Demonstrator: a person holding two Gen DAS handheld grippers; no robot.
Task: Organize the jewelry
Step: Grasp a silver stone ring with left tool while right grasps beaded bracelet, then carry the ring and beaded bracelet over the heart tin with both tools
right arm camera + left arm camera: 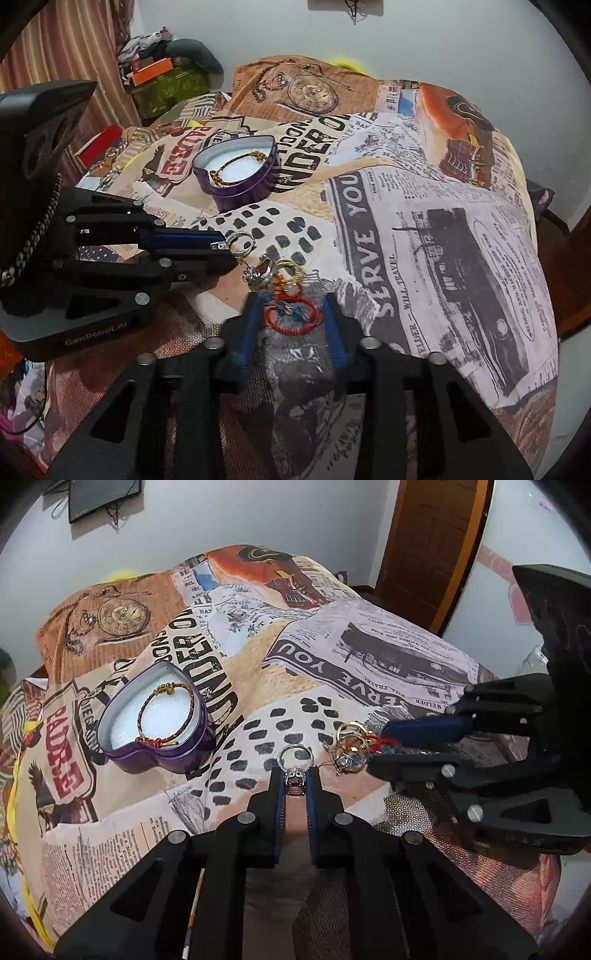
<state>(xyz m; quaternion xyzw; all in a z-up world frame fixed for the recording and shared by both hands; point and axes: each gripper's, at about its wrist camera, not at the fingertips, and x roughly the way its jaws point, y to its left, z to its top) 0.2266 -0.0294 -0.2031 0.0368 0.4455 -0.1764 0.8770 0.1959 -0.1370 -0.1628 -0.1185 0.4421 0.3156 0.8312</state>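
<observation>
My left gripper (294, 783) is shut on a silver ring with a dark stone (295, 766), held just above the printed cloth; it also shows in the right wrist view (242, 243). A purple heart-shaped tin (155, 720) with white padding holds a braided bracelet (166, 712) to the left; the tin also shows in the right wrist view (238, 173). A pile of rings and earrings (349, 751) lies right of the ring. My right gripper (293, 314) is open around a red cord bracelet with blue beads (293, 314), beside gold rings (284, 273).
A cloth printed with newspaper patterns (424, 240) covers the surface, which drops away at its right edge. A wooden door (428, 542) stands behind. Boxes and clutter (162, 81) sit at the far left by a curtain.
</observation>
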